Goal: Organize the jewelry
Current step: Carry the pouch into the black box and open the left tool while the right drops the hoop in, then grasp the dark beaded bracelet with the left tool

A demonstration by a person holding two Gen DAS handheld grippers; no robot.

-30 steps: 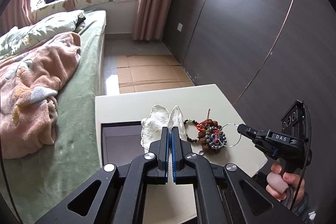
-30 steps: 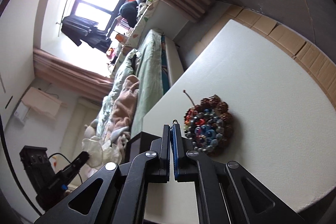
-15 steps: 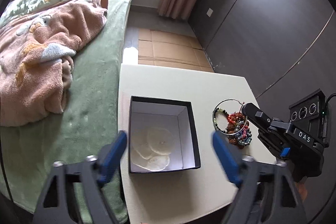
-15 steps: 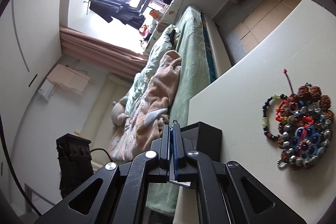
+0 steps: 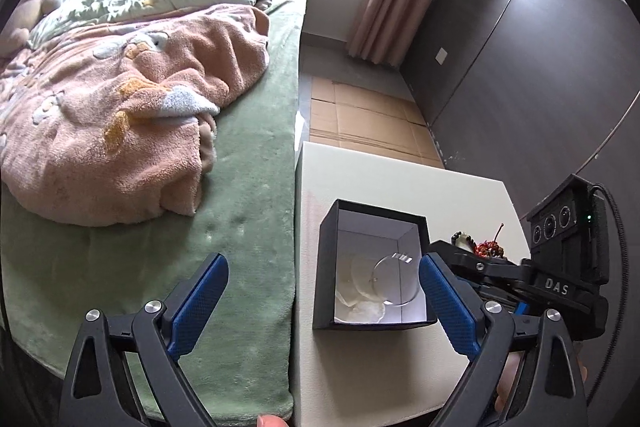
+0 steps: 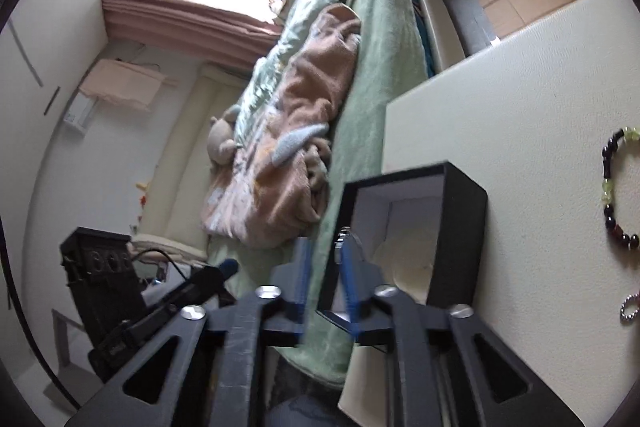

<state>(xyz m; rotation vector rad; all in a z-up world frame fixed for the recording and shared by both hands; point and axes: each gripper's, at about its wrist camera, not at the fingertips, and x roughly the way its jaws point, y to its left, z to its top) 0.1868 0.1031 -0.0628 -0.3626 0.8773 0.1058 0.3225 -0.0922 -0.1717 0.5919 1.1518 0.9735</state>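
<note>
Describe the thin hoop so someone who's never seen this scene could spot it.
Start at the white table beside the green bed and find the open black box on it. The hoop is the thin silver wire ring over the box's white interior, above pale shell-like discs, near the right gripper. Unlike the beaded bracelets outside the box, it is one bare wire circle.

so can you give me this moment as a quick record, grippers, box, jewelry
left gripper: open wide, holding nothing, near the box
right gripper: jaws apart, tips at the box's side
box: black, lidless, white inside, on the table
in the box: thin hoop and white discs
outside the box: bead bracelets on the table, beside the right gripper
</note>
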